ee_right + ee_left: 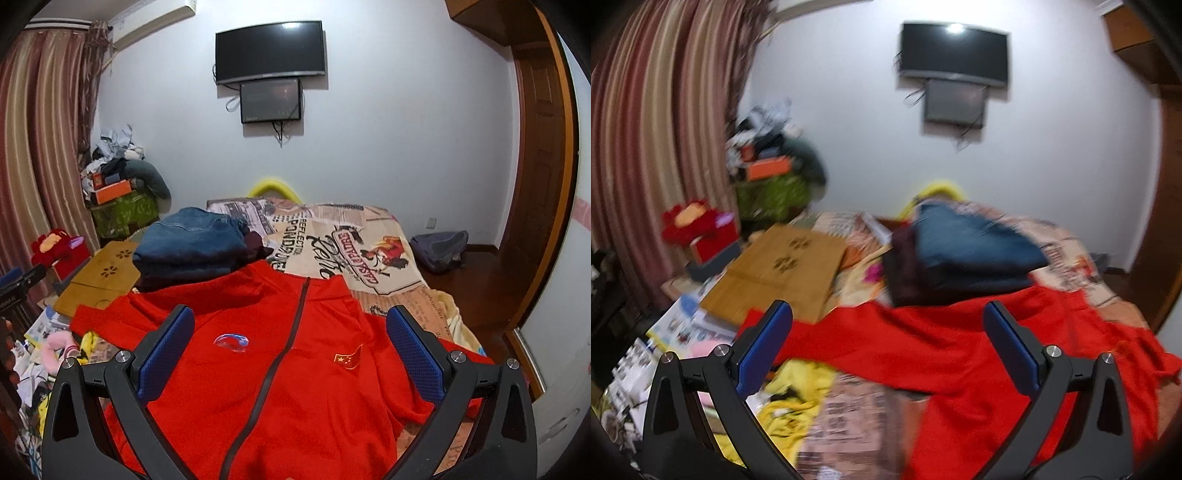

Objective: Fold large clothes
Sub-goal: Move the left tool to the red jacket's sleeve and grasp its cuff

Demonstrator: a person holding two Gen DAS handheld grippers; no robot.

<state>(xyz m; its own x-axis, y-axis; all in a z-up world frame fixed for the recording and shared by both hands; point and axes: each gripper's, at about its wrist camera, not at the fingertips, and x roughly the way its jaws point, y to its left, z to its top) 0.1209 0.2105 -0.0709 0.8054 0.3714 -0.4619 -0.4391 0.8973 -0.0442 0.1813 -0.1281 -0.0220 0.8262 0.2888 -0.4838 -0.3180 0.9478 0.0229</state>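
A red zip-up fleece jacket (280, 369) lies spread front-up on the bed, collar toward the far end, with a grey zipper, a blue chest logo and a small flag patch. It also shows in the left wrist view (960, 354), blurred. My right gripper (290, 328) is open and empty, above the jacket's chest. My left gripper (886, 325) is open and empty, above the jacket's left side and sleeve. A stack of folded clothes (192, 247), jeans on top, sits on the bed beyond the jacket's left shoulder, and also shows in the left wrist view (964, 254).
The bed has a printed bedspread (351, 251). A wooden lap tray (99, 280) lies at its left edge, with yellow cloth (790, 398) and clutter beside it. A red box (709, 243) and piled table (118, 192) stand left by the curtain. A backpack (439, 247) lies on the floor right.
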